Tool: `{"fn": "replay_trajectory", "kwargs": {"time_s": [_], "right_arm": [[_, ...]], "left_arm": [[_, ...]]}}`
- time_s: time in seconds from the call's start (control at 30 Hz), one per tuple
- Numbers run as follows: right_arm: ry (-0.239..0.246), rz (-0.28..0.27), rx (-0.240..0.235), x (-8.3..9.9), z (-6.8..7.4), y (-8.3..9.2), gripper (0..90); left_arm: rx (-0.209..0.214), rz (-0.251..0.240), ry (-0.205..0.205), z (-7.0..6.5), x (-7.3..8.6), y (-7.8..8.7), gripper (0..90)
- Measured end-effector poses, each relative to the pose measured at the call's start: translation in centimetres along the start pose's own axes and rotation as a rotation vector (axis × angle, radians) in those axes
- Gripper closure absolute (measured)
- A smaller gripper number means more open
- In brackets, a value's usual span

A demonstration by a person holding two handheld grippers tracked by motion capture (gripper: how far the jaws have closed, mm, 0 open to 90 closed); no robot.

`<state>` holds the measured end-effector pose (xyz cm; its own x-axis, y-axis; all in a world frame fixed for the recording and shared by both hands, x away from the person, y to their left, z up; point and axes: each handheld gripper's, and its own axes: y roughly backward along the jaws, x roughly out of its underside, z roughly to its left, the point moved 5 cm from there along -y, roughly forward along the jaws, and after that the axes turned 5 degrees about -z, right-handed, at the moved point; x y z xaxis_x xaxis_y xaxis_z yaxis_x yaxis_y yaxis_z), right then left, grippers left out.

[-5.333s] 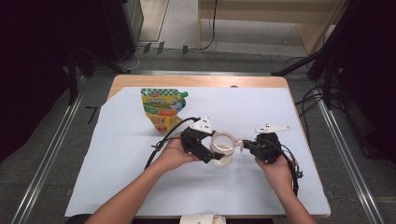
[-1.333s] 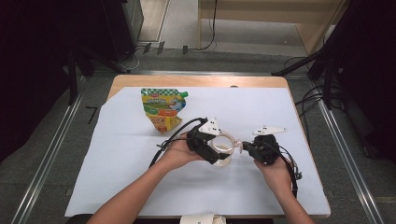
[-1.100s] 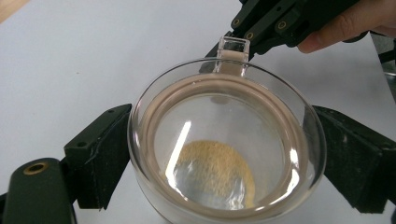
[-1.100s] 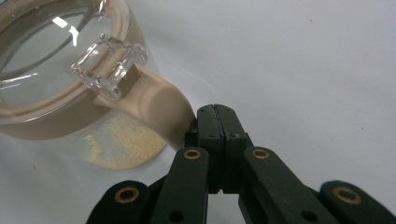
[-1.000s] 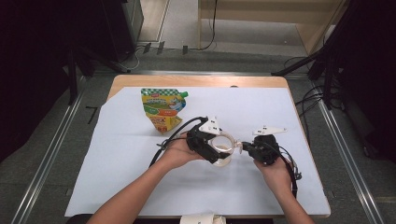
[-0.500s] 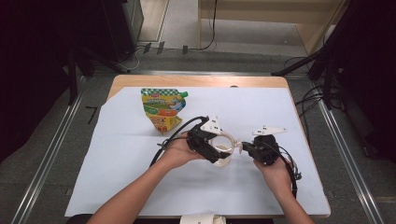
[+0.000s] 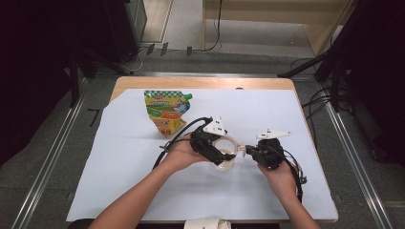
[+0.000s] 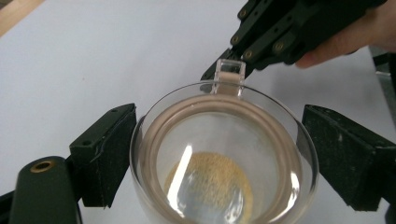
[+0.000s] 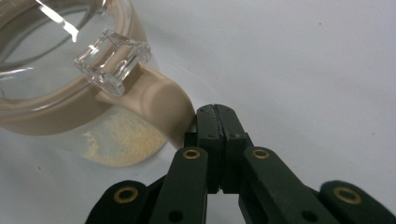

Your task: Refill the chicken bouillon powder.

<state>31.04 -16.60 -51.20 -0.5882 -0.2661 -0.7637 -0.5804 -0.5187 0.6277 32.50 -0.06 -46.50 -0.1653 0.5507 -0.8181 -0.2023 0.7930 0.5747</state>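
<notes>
Clear jar (image 7: 224,153) stands upright, tab toward the closed right hand-held gripper (image 7: 249,150); left hand-held gripper (image 7: 216,151) clasps its sides.

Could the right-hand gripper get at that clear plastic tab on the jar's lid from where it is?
Probably yes. The right gripper sits shut against the beige latch just below the clear plastic tab, with nothing between them. The left gripper steadies the clear jar from both sides, leaving the tab side free.
</notes>
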Motion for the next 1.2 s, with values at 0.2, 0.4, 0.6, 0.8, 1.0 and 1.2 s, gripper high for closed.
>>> {"fn": "replay_trajectory", "kwargs": {"time_s": [0.2,0.4,0.6,0.8,1.0,1.2], "right_arm": [[-0.002,0.002,0.0,0.0,0.0,0.0,90.0],[0.0,-0.003,-0.004,0.0,-0.1,0.0,90.0],[-0.014,-0.008,-0.007,0.0,-0.2,0.1,90.0],[-0.022,-0.008,-0.003,0.0,-0.3,0.2,90.0],[-0.027,-0.005,-0.003,0.1,-0.4,0.2,90.0],[-0.027,-0.007,-0.003,0.1,-0.4,0.2,90.0]], "left_arm": [[0.0,0.012,-0.002,-0.1,0.0,-0.1,13.8],[-0.012,0.007,-0.01,-0.1,-1.1,0.4,13.9],[-0.026,0.019,-0.017,-0.3,-1.9,0.3,13.8],[-0.025,0.033,-0.019,-0.3,-2.5,0.0,13.8],[-0.024,0.028,-0.015,-0.2,-2.9,-0.2,13.8],[-0.029,0.02,-0.025,-0.3,-3.2,-0.1,13.8]]}}
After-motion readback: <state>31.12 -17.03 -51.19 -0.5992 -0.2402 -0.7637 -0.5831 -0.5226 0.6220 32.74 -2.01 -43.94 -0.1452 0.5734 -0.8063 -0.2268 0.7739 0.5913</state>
